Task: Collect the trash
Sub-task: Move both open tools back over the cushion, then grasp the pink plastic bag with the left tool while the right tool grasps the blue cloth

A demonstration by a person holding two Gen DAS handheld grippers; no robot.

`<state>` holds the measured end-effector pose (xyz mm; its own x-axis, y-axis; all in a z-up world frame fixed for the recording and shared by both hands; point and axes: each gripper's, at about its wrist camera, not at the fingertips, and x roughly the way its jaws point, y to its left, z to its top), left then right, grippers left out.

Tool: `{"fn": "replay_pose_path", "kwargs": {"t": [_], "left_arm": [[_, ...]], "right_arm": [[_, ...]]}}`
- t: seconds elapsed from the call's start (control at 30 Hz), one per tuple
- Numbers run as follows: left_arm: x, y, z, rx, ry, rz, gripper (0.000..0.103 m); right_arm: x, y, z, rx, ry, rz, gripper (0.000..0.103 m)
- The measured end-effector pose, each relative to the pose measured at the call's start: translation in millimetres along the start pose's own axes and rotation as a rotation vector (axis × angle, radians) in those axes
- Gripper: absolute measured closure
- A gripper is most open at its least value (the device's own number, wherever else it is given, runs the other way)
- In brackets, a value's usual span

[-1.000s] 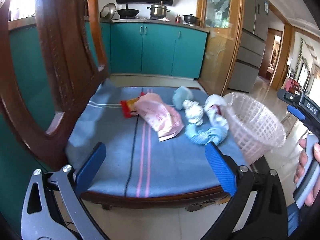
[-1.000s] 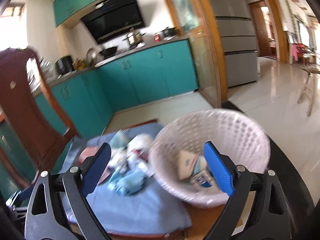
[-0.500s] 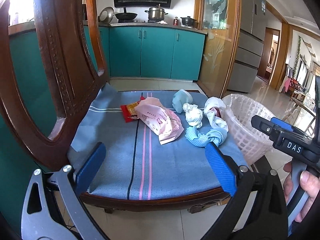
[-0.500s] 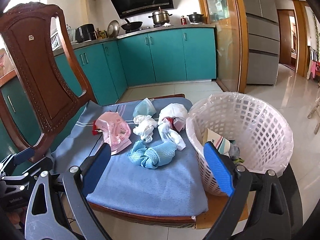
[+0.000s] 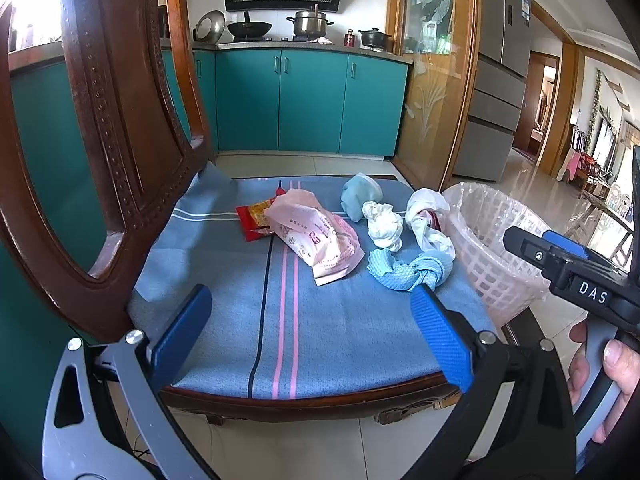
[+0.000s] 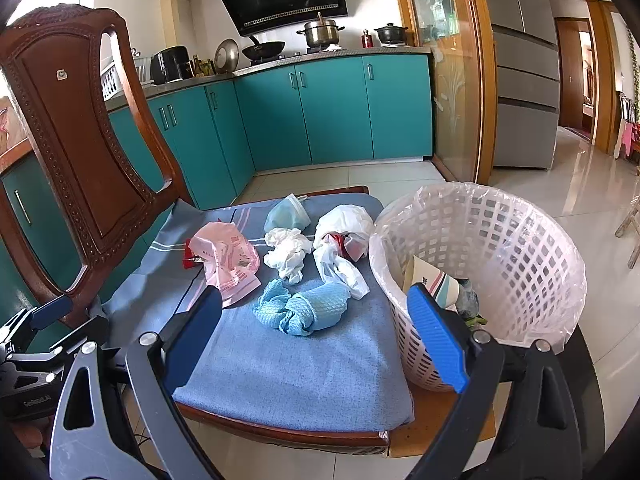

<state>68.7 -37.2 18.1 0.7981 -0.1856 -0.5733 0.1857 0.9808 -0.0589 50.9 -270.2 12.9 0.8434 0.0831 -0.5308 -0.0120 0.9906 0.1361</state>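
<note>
Left gripper (image 5: 312, 336): jaws standing wide apart, gripping nothing, hovering over the near edge of the blue seat cushion (image 5: 320, 320).
Right gripper (image 6: 316, 336): jaws spread wide, carrying nothing.
Blue cloth (image 6: 304, 308): lying twisted just ahead between the right jaws.
Pink packet (image 6: 226, 260): sitting ahead of the right gripper's left jaw, overlapping a red wrapper (image 5: 254, 220).
White tissue (image 6: 288, 254), face mask (image 6: 286, 214), white plastic bag (image 6: 340, 240): lying farther ahead.
Lined basket (image 6: 500, 248): standing behind the right jaw, holding a paper cup (image 6: 432, 280).

Trash pile (image 6: 296, 264) on chair cushion (image 6: 304, 364), basket (image 6: 492, 272) right.
</note>
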Motion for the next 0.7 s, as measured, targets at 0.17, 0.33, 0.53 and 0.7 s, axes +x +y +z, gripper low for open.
{"fn": "replay_pose_path", "kwargs": {"t": [0.17, 0.33, 0.53, 0.7], "left_arm": [[1, -1, -1, 0.002, 0.005, -0.002, 0.004], [2, -2, -1, -0.002, 0.007, -0.002, 0.004], [8, 1, -3, -0.011, 0.023, 0.006, 0.004], [12, 6, -3, -0.031, 0.034, 0.016, 0.004]], "right_arm": [[1, 1, -1, -0.011, 0.005, 0.003, 0.011], [11, 4, -4, -0.027, 0.033, 0.004, 0.011], [51, 21, -10, -0.112, 0.134, -0.018, 0.011], [98, 28, -11, -0.154, 0.212, -0.051, 0.011]]}}
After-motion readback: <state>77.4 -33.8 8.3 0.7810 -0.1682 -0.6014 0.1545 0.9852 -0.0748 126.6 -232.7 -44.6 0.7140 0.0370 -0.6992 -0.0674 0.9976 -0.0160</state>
